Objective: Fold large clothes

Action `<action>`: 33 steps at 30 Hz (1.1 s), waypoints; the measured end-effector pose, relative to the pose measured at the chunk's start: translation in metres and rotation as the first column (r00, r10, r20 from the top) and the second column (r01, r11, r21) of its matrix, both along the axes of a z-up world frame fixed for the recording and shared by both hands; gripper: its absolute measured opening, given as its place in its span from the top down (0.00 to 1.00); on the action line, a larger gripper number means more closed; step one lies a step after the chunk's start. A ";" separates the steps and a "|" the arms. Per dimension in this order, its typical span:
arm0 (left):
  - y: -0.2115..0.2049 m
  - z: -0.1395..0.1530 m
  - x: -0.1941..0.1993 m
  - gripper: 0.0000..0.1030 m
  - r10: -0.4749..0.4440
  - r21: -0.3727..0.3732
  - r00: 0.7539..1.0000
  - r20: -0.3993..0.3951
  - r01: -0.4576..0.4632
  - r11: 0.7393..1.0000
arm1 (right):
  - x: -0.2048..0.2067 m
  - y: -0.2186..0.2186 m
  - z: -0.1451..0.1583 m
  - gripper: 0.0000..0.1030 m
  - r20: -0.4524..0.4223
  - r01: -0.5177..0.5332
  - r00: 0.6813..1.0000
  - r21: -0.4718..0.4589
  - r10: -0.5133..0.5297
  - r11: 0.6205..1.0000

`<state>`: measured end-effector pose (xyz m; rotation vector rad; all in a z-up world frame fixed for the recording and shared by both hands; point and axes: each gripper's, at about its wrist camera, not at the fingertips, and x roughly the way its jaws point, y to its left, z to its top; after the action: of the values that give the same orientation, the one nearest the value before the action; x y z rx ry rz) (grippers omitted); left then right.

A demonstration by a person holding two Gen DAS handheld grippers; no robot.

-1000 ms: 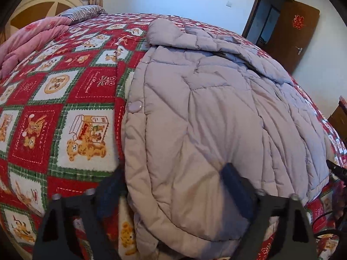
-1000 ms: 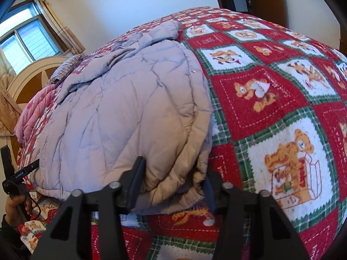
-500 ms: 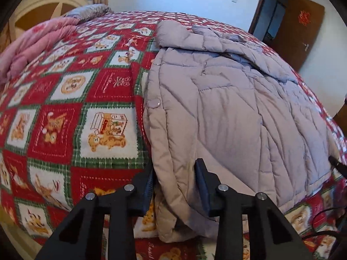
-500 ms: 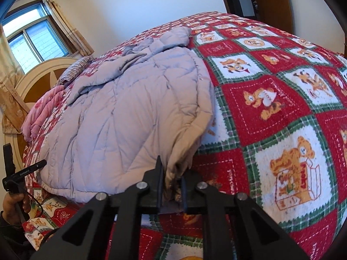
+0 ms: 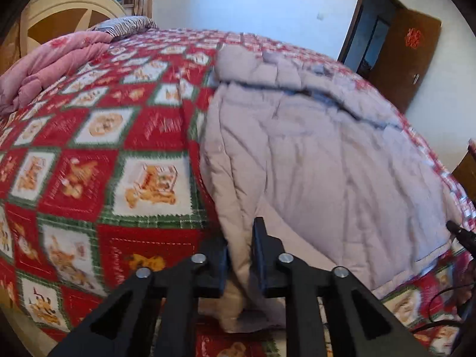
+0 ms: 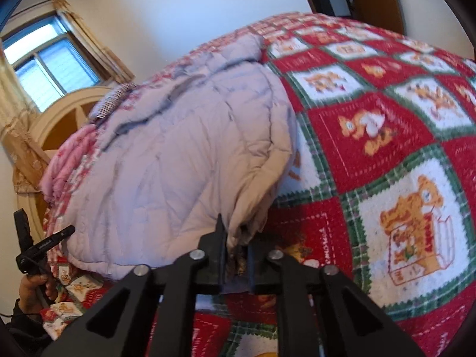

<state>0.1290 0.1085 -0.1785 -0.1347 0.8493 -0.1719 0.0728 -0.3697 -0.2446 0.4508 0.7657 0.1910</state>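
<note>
Both hem corners of the coat (image 5: 312, 160) have just been clamped by left gripper (image 5: 240, 263) and right gripper (image 6: 235, 255) (coat stretching lengthwise ahead toward the collar).

The padded coat (image 5: 321, 154) lies on the bed cover (image 5: 98, 154), with its collar end toward the far side. In the left wrist view the folded quilt (image 5: 53, 65) and a pillow (image 5: 125, 25) lie far left, before the headboard (image 5: 68, 15); a door (image 5: 404, 56) stands behind at the right.
</note>
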 end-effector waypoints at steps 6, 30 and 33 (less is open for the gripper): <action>0.000 0.034 -0.017 0.92 -0.084 -0.072 0.996 0.041 0.087 0.994 | -0.011 -0.006 0.028 0.88 0.066 -0.031 0.997 0.061 0.027 0.998; 0.019 0.137 0.140 0.89 -0.074 -0.204 0.927 0.368 0.158 0.966 | 0.086 -0.018 0.144 0.90 0.350 0.007 0.936 0.059 -0.028 0.998; 0.003 0.137 0.204 0.87 -0.014 -0.175 0.935 0.355 0.081 0.981 | 0.144 -0.015 0.161 0.90 0.381 0.073 0.922 0.002 -0.068 0.997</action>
<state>0.3328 0.1112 -0.0415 -0.2522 0.4764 -0.3126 0.2171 -0.3843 -0.0839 0.4128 0.3671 0.1988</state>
